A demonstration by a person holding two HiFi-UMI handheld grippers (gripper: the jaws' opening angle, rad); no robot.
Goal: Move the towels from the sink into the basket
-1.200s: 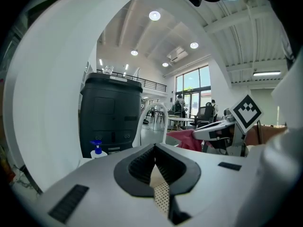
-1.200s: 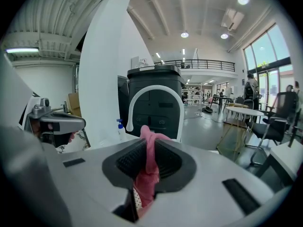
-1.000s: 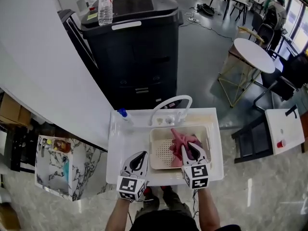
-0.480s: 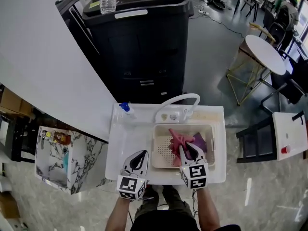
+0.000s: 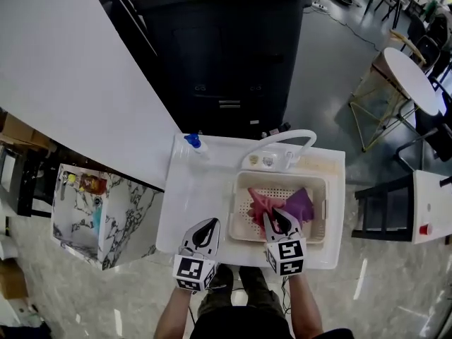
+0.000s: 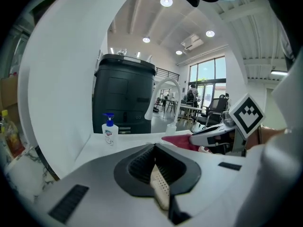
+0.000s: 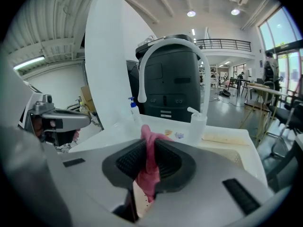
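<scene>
Right claw tilts down into beige perforated basket, clamped on pink cloth towel. Left claw closed, empty, over open white worktop leftward.

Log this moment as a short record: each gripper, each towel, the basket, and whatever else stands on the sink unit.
right gripper: shut on the pink towel, above the basket
left gripper: shut, nothing in it, over the white counter to the left of the basket
purple towel: lying in the basket, right side
basket: beige, perforated, sitting in the sink basin
also there: faucet; pump bottle at the back left corner
</scene>
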